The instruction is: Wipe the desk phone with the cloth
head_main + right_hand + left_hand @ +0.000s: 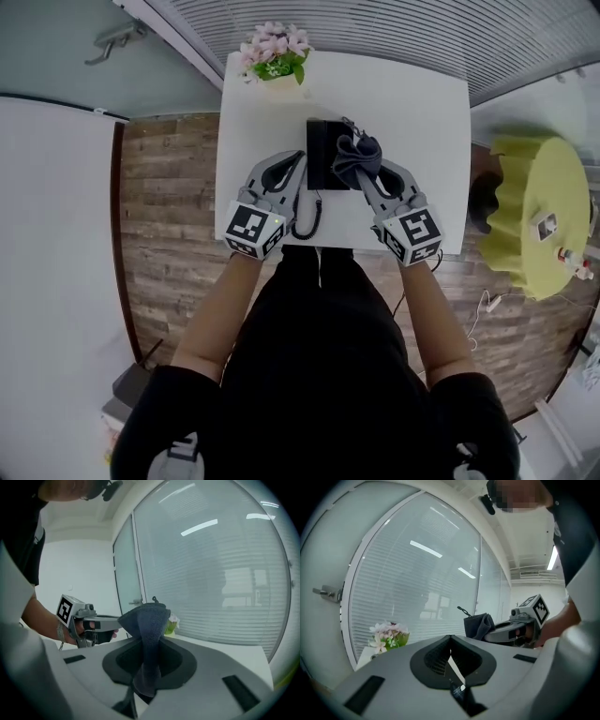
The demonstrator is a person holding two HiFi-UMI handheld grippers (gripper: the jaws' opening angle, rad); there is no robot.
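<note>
A black desk phone (323, 150) stands in the middle of the white table (422, 112). A dark grey cloth (357, 157) is bunched over the phone's right part, and my right gripper (363, 176) is shut on it. In the right gripper view the cloth (147, 630) stands up out of the closed jaws. My left gripper (296, 164) lies just left of the phone, shut with nothing between its fingers (440, 656). In the left gripper view the cloth (480, 624) and the right gripper (499, 632) show at the right.
The phone's coiled cord (307, 220) hangs toward the table's near edge between the grippers. A pot of pink flowers (275, 58) sits at the far left corner. A yellow-green round table (539, 216) with small items stands to the right. Window blinds run behind the table.
</note>
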